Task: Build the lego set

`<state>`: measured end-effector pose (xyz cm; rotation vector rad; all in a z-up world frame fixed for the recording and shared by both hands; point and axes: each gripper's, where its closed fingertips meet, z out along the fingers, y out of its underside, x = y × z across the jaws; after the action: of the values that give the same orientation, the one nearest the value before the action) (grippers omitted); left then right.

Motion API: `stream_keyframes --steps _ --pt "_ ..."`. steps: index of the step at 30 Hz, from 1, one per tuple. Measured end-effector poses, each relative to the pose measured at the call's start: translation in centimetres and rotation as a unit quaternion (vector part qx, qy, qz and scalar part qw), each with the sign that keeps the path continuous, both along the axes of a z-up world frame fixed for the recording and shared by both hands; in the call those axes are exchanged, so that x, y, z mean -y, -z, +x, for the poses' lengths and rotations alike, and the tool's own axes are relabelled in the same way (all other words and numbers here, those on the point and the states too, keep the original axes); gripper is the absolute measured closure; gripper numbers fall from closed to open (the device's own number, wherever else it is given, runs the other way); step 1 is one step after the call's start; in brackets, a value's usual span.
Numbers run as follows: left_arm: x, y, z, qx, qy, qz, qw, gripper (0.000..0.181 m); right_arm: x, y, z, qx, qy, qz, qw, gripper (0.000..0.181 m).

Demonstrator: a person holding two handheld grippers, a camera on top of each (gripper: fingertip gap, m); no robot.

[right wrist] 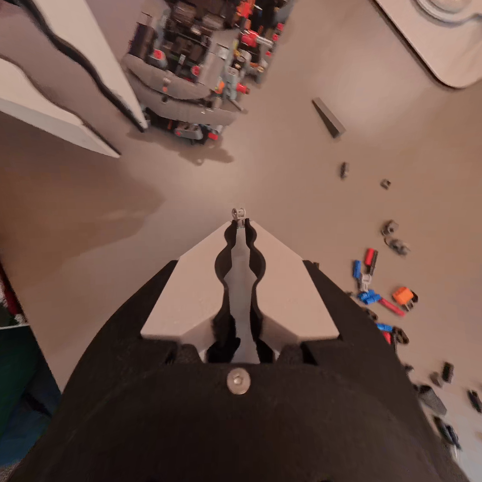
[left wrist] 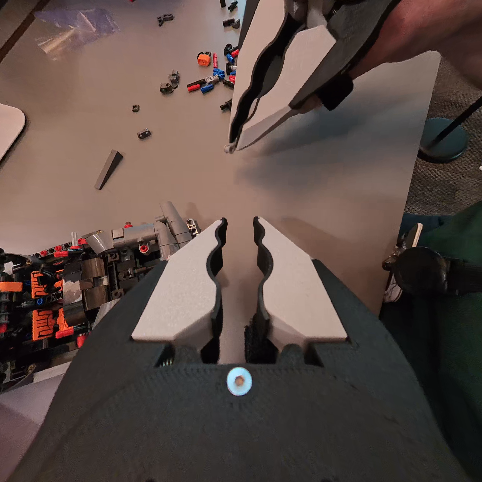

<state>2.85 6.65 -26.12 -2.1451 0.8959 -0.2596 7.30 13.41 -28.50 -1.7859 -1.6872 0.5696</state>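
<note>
Above the table [left wrist: 300,182], right gripper [right wrist: 238,221] jaws pinch a grey connector [right wrist: 238,212]; left gripper [left wrist: 240,221] jaws gape.

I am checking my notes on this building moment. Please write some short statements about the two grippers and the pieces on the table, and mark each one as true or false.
1. The right gripper holds a small grey connector piece at the tips of its fingers. True.
2. The left gripper is shut on a blue pin. False: its fingers are apart, with nothing between them.
3. A dark grey wedge piece lies alone on the table. True.
4. The half-built model is held up in the air by the left gripper. False: it rests on the table, beside that gripper.
5. The orange piece lies among the loose pieces, near blue and red pins. True.
</note>
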Motion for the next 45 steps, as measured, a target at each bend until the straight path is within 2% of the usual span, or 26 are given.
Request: stream_keyframes --steps 4,7,12,19,22,24,30,35,41,45 --pt "0.2 -0.2 0.0 0.004 0.0 0.002 1.0 0.163 0.0 1.2 0.3 0.026 0.037 0.001 0.999 0.176" --pt "0.5 -0.4 0.0 0.009 0.001 0.005 1.0 0.163 1.0 1.7 0.2 0.028 0.05 -0.022 0.998 0.162" --pt "1.3 0.3 -0.2 0.011 -0.001 -0.003 1.0 0.163 1.3 1.0 1.0 -0.003 0.059 -0.035 0.998 0.163" --pt "1.7 0.3 -0.1 0.014 0.002 -0.001 1.0 0.163 1.5 1.3 0.7 0.007 0.051 -0.035 0.998 0.165" --pt "1.7 0.3 -0.2 0.014 0.001 -0.001 1.0 0.163 2.6 1.9 0.2 0.016 0.037 -0.052 0.998 0.166" --pt "1.8 0.3 -0.3 0.015 0.0 -0.001 1.0 0.163 3.8 1.3 -0.3 -0.007 0.017 -0.076 0.997 0.166" --pt "1.7 0.7 -0.4 0.018 0.001 -0.007 1.0 0.164 0.5 -0.9 1.6 -0.053 0.072 -0.072 0.993 0.168" --pt "1.6 0.2 -0.1 0.019 0.005 0.0 1.0 0.163 -0.8 -1.8 1.5 -0.054 0.057 -0.047 0.996 0.165" --pt "1.8 0.3 -0.3 0.019 0.003 0.0 1.0 0.164 0.0 -0.1 0.0 -0.007 0.019 -0.057 0.998 0.149" --pt "1.9 0.3 -0.4 0.024 0.002 0.001 1.0 0.164 0.4 0.4 -0.5 -0.005 0.014 -0.054 0.998 0.149"
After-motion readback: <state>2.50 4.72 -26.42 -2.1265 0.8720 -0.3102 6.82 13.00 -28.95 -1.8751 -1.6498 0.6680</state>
